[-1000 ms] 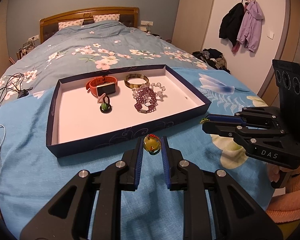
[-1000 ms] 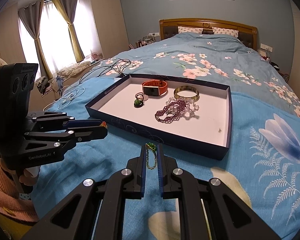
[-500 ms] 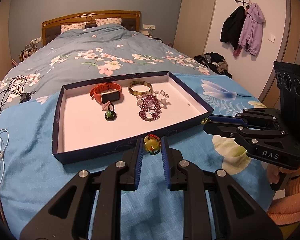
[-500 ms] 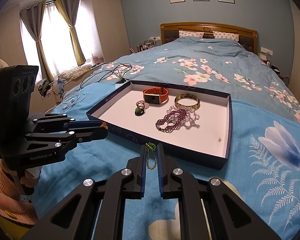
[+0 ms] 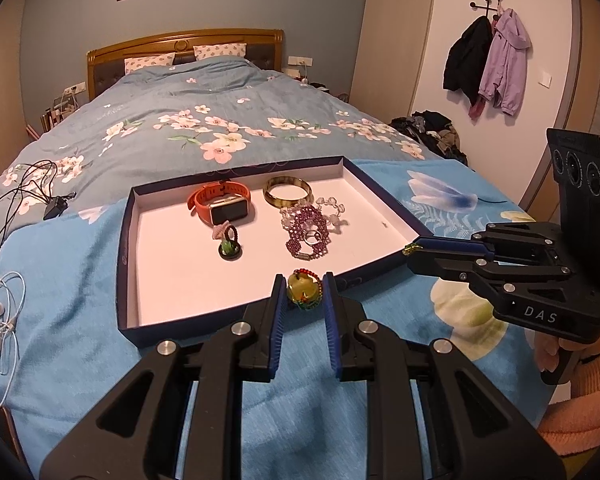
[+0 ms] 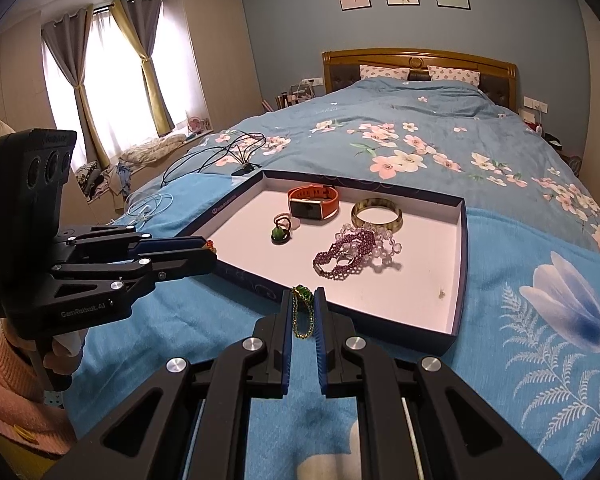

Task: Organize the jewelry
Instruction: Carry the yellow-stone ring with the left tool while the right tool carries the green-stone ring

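My left gripper (image 5: 304, 295) was pinching a yellow-green pendant (image 5: 303, 289) with a red bead loop, right at the near wall of the tray (image 5: 125, 240). My right gripper (image 6: 303, 312) was clamped on a green-stone chain (image 6: 302, 311) just outside the same wall. Further in sat a green ring (image 5: 230, 248), purple beads (image 5: 306, 236), an orange watch (image 5: 222, 206) and a bangle (image 5: 287, 193).
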Action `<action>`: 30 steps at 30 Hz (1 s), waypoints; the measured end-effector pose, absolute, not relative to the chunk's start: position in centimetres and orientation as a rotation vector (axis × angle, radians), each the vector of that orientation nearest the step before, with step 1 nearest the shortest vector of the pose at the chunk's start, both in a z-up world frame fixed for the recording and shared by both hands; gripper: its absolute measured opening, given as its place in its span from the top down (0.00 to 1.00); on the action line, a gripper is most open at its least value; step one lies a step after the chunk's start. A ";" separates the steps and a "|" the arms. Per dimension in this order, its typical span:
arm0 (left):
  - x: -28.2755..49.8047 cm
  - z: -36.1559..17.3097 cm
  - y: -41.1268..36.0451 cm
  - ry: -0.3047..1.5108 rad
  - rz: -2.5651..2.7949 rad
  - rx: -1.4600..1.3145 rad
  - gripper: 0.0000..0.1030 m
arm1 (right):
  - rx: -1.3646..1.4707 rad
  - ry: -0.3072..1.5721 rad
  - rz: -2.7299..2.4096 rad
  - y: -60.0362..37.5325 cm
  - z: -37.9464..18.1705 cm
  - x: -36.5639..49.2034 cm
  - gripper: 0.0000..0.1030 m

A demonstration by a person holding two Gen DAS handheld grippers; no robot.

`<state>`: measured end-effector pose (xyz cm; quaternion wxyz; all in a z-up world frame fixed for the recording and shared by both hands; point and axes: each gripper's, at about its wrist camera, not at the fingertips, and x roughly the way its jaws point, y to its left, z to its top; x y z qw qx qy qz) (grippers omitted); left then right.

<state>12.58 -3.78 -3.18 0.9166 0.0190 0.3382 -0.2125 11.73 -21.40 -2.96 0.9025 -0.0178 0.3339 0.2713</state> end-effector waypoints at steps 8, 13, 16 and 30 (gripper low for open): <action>12.9 -2.8 -3.7 0.684 -0.426 0.047 0.82 | -0.039 0.683 0.566 -21.2 -2.6 11.9 0.92; 13.0 -2.7 -3.7 0.679 -0.416 0.052 0.82 | -0.042 0.676 0.566 -21.0 -2.5 12.1 0.92; 13.1 -2.6 -3.7 0.677 -0.412 0.052 0.82 | -0.042 0.670 0.566 -21.0 -2.3 12.3 0.92; 14.0 -2.2 -3.2 0.666 -0.389 0.057 0.82 | -0.041 0.663 0.560 -20.7 -2.2 13.5 0.92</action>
